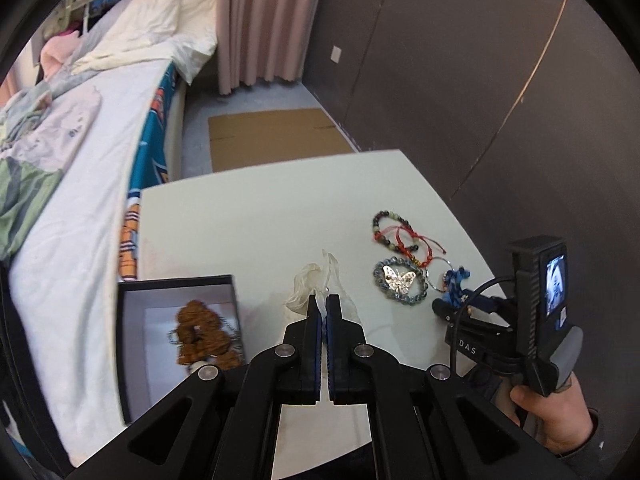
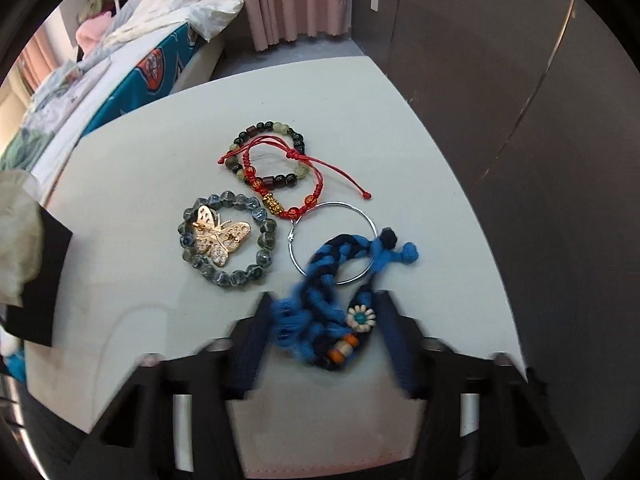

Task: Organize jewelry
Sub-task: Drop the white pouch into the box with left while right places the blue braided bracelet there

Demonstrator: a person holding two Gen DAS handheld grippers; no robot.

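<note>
My left gripper (image 1: 324, 304) is shut on a sheer white pouch (image 1: 310, 284), held above the white table (image 1: 240, 220). To its left a black box (image 1: 132, 344) holds a brown bead necklace (image 1: 200, 328). My right gripper (image 2: 324, 320) points down at the table with a blue braided bracelet (image 2: 320, 280) between its fingers (image 2: 258, 328), which touch it on both sides. That bracelet lies across a silver hoop (image 2: 360, 212). Beyond it lie a grey-blue bead bracelet (image 2: 228, 240) with a gold butterfly brooch (image 2: 220, 236) inside, a red cord bracelet (image 2: 280, 184) and a dark bead bracelet (image 2: 276, 128).
A bed (image 1: 80, 200) with crumpled bedding runs along the table's left side. A dark wall (image 1: 480, 80) stands close behind the table on the right. Flat cardboard (image 1: 276, 136) lies on the floor beyond the far edge. A hand (image 1: 560, 408) holds the right gripper's handle.
</note>
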